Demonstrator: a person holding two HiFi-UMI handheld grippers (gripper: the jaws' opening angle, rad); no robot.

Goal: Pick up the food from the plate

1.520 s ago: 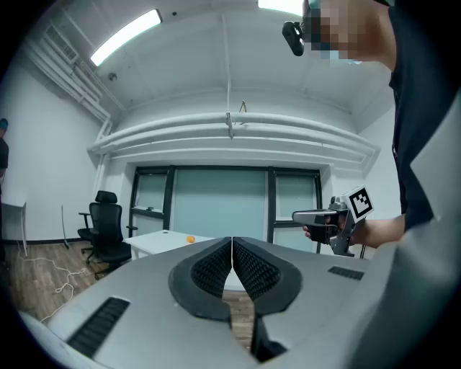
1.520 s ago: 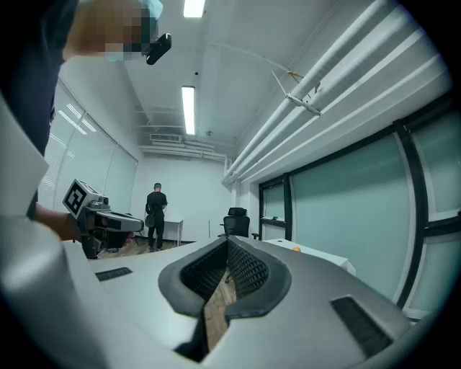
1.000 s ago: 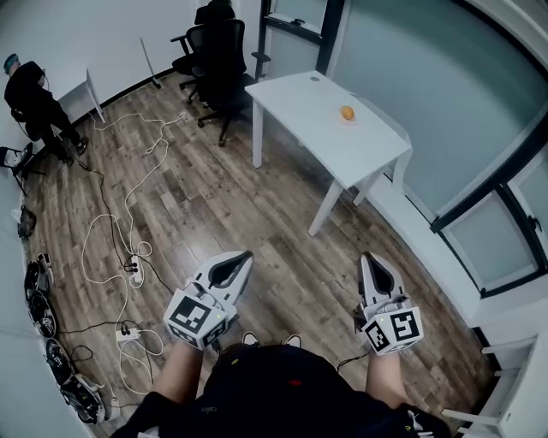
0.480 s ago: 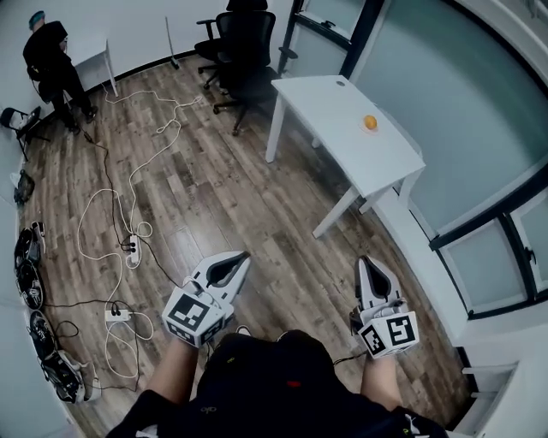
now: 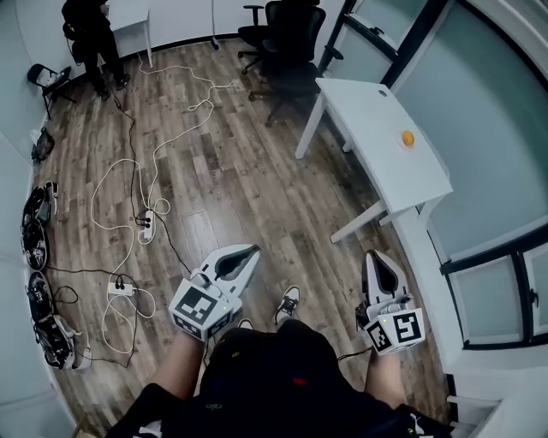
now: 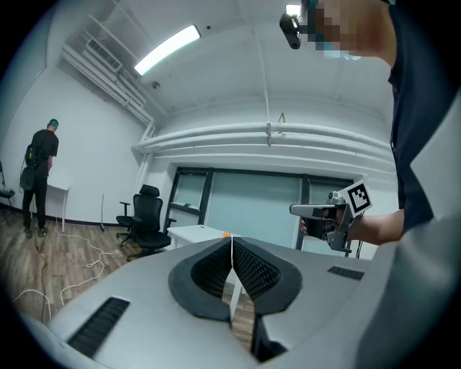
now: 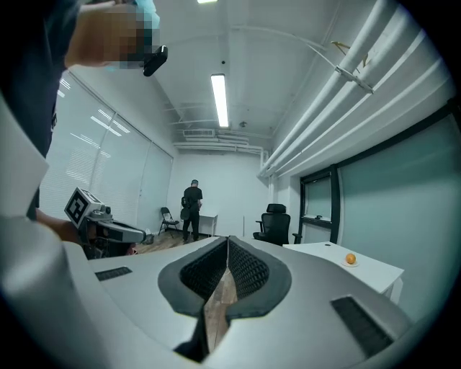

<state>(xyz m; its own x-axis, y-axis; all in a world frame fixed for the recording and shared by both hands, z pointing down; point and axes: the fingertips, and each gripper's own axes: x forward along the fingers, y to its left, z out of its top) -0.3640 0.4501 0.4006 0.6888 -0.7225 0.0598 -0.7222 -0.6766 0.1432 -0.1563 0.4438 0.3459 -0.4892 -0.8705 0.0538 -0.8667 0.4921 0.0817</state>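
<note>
A small orange food item (image 5: 408, 138) sits on a little plate on the white table (image 5: 377, 145) at the upper right, far from both grippers. It also shows as an orange dot (image 7: 350, 259) in the right gripper view and as a speck (image 6: 226, 234) in the left gripper view. My left gripper (image 5: 253, 250) is held low over the wooden floor, jaws shut and empty. My right gripper (image 5: 374, 255) is beside it, also shut with nothing between its pads. Each gripper sees the other: the right gripper (image 6: 294, 210), the left gripper (image 7: 148, 234).
Black office chairs (image 5: 287, 38) stand by the table's far end. White cables (image 5: 137, 171) and a power strip (image 5: 147, 224) trail across the floor at left. Gear (image 5: 38, 257) lines the left wall. A person (image 5: 90, 26) stands at a small desk far off. Glass wall (image 5: 497, 103) at right.
The head view has swung so the table and food slid toward the right edge and the far person toward the top. Both grippers stay shut at about the same place.
</note>
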